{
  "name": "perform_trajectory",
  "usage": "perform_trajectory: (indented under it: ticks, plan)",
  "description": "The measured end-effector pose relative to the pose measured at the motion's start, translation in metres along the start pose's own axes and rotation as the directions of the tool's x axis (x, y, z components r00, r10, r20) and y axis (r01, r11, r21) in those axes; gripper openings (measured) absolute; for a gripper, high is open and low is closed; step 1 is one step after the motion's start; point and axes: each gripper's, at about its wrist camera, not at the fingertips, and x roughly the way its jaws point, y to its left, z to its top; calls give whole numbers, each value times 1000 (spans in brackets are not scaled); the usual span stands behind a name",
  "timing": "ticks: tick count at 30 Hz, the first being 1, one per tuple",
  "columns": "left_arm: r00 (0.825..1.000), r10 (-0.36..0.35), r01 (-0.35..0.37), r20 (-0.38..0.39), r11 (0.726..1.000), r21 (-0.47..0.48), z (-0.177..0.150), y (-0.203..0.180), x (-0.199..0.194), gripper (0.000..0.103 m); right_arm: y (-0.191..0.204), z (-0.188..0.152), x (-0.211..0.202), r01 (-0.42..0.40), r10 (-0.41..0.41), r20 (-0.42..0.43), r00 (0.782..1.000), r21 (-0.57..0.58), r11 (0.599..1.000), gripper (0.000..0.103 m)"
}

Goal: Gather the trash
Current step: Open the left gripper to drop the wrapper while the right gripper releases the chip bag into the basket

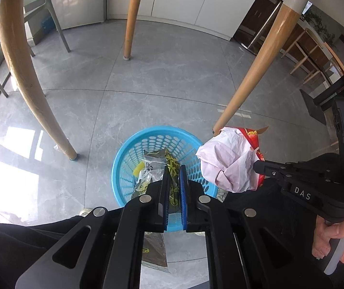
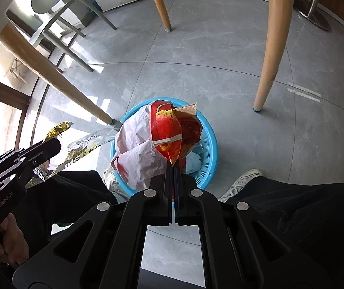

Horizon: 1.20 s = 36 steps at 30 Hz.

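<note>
My left tool (image 1: 173,175) is pinching a black-and-yellow snack wrapper (image 1: 173,168), held right over the blue basket (image 1: 123,159) on the grey floor (image 1: 159,91). My right tool (image 2: 173,168) is clamped on a crumpled red-and-white bag (image 2: 147,142), also above that basket, just ahead of its tips. A wooden table leg (image 1: 256,72) stands beyond the right tool.

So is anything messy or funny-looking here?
Nothing spilled. The left gripper pinches a black-and-yellow wrapper, and the right gripper pinches a crumpled red-and-white bag, both over the blue basket. Something pale blue already lies inside.
</note>
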Motion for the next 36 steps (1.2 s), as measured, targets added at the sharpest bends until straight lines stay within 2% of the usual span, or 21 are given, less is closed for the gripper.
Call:
perform_trajectory:
  ticks: [6,12,13,14,16,23,27,31,36]
  plan:
    - [999,-14,12,-29,999,-43,7,11,24,7,-6,7,28,8,-7,-39,999,16,1000,1]
    - [999,-5,5,-35,1000,-12,10,4,41,9,-11,7,42,8,-6,-71,997,25,1000,3]
    - [1000,-10,9,-28,1000,-10,11,3,41,13,-11,8,44,3,-1,-75,997,28,1000,5]
    - [1000,-8,8,-22,1000,-8,13,2,42,25,-11,8,47,-2,5,-82,997,29,1000,8]
    - [1000,0,0,-15,1000,-5,15,2,44,40,-10,9,50,-8,9,-83,996,21,1000,21]
    - [999,23,-23,-45,1000,-5,14,5,50,39,-12,9,52,-19,22,-98,995,36,999,25]
    - [998,25,-26,-50,1000,-14,14,9,50,39,-13,9,50,-16,20,-93,995,47,999,25]
    - [998,29,-31,-53,999,-26,13,13,49,39,-17,9,48,-15,20,-81,996,60,998,32]
    - [997,47,-49,-68,998,-30,9,15,45,39,-18,7,37,-21,25,-61,998,63,998,32]
